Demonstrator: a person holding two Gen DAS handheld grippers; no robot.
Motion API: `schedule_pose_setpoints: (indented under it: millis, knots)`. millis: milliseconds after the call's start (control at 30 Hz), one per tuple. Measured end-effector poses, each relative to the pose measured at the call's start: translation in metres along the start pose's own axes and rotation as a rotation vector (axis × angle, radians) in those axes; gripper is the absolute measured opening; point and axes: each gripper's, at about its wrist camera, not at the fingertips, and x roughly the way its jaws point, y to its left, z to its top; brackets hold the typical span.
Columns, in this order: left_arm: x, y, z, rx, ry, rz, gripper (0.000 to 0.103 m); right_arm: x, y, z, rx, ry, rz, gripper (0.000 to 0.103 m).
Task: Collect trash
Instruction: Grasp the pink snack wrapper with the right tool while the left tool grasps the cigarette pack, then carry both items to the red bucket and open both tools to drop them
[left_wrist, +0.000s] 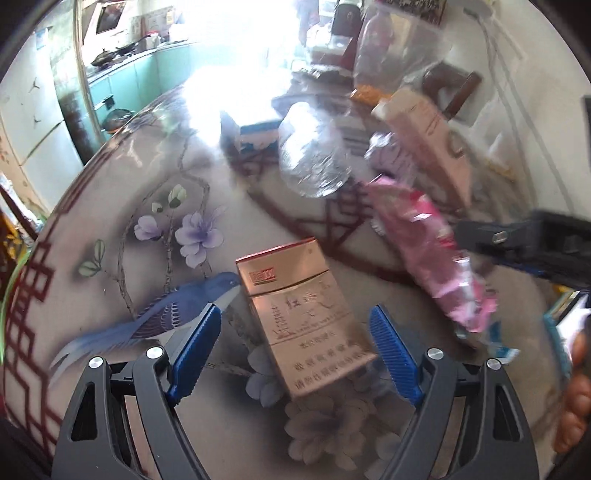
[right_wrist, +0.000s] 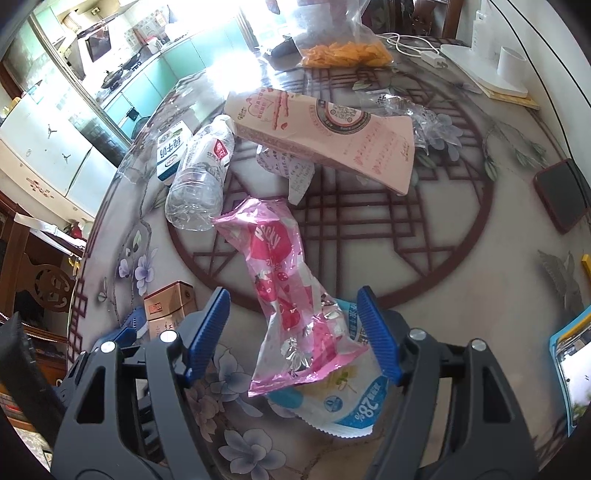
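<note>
A gold cigarette pack (left_wrist: 303, 317) lies flat on the table (left_wrist: 110, 229) between the spread fingers of the left gripper (left_wrist: 295, 341), while the right gripper (right_wrist: 293, 326) gapes wide around a pink wrapper (right_wrist: 286, 295) overlapping a blue-and-white packet (right_wrist: 332, 402).

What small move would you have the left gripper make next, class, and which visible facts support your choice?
Probably ease the left gripper forward and close on the cigarette pack. Its jaws stand open with the pack lying flat between the blue fingers, neither pad touching it. The right gripper is likewise open over the pink wrapper, so either piece of trash is ready.
</note>
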Motion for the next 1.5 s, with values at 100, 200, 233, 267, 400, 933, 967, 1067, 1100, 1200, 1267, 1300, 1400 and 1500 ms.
schedule_pose_setpoints:
  millis: [100, 200, 233, 267, 400, 933, 967, 1067, 1100, 1200, 1267, 1300, 1400, 1500]
  knots:
    - [0.003, 0.003, -0.003, -0.033, -0.018, -0.007, 0.076, 0.001, 0.0, 0.001, -0.003, -0.003, -0.009, 0.07]
    - [0.003, 0.001, -0.003, -0.012, -0.029, -0.018, 0.061, 0.004, 0.003, 0.002, -0.014, 0.002, -0.018, 0.07]
    - [0.003, 0.002, -0.002, -0.007, -0.029, -0.026, 0.061, 0.006, 0.005, 0.003, -0.022, 0.007, -0.02, 0.07]
    - [0.003, 0.005, -0.002, -0.009, -0.027, -0.037, 0.059, 0.007, 0.006, 0.002, -0.026, 0.009, -0.02, 0.07]
    - [0.001, 0.015, -0.003, -0.024, -0.009, -0.078, 0.054, 0.012, 0.013, 0.002, -0.051, 0.02, -0.025, 0.07]
    - [-0.069, 0.087, 0.011, 0.036, -0.15, -0.077, 0.052, 0.026, 0.027, -0.001, -0.107, 0.042, -0.095, 0.07]
    - [-0.076, 0.098, 0.013, 0.029, -0.167, -0.064, 0.052, 0.028, 0.028, -0.001, -0.111, 0.045, -0.1, 0.07]
    - [-0.09, 0.124, 0.018, 0.009, -0.208, -0.017, 0.052, 0.033, 0.032, -0.002, -0.126, 0.058, -0.111, 0.063]
    - [-0.093, 0.133, 0.019, 0.0, -0.219, -0.002, 0.052, 0.034, 0.034, -0.002, -0.132, 0.059, -0.113, 0.062]
    - [-0.1, 0.158, 0.02, -0.028, -0.244, 0.032, 0.052, 0.036, 0.037, -0.003, -0.144, 0.059, -0.123, 0.052]
    - [-0.101, 0.171, 0.019, -0.045, -0.255, 0.048, 0.052, 0.037, 0.038, -0.003, -0.144, 0.059, -0.129, 0.039]
    - [-0.1, 0.177, 0.019, -0.054, -0.258, 0.055, 0.052, 0.037, 0.038, -0.003, -0.137, 0.058, -0.12, 0.036]
    - [-0.101, 0.194, 0.019, -0.088, -0.269, 0.056, 0.052, 0.029, 0.038, -0.002, -0.109, 0.042, -0.078, 0.01]
    - [-0.101, 0.203, 0.018, -0.101, -0.276, 0.054, 0.052, 0.01, 0.043, 0.0, -0.098, -0.008, -0.054, 0.009]
